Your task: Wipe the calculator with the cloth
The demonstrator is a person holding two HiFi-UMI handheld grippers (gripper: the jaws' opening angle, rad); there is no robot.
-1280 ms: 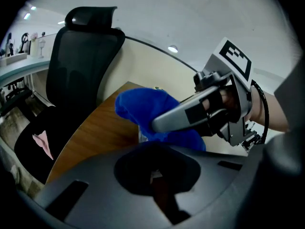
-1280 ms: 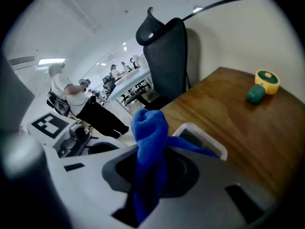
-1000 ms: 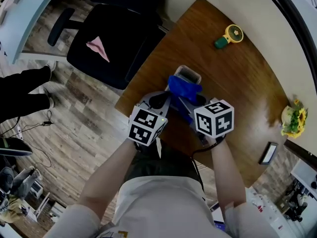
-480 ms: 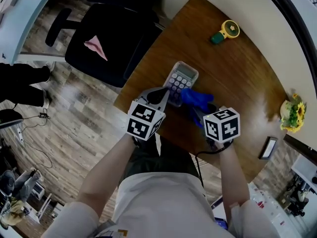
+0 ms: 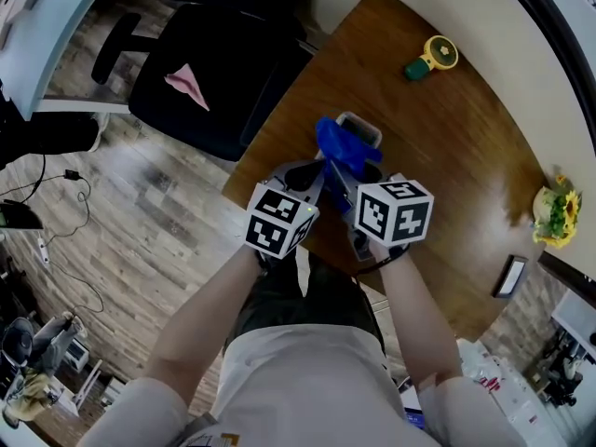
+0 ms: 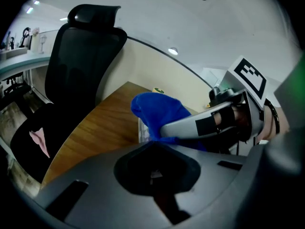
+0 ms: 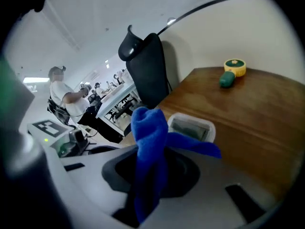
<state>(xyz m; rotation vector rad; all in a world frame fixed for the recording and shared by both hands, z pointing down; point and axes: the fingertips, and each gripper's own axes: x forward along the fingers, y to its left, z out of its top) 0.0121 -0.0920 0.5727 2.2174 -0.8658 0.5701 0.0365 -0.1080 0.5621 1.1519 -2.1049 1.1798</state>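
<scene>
The right gripper has its fingers closed on the blue cloth. A bunched end stands up just past the tips, and a flap trails onto the calculator. The calculator lies on the wooden table, directly beyond those tips. The left gripper has its fingers drawn together, close beside the right fingers, with the tips at the calculator's near edge. Whether they pinch that edge cannot be made out.

Fuzzy cloth, glossy wood table, smooth plastic calculator.
</scene>
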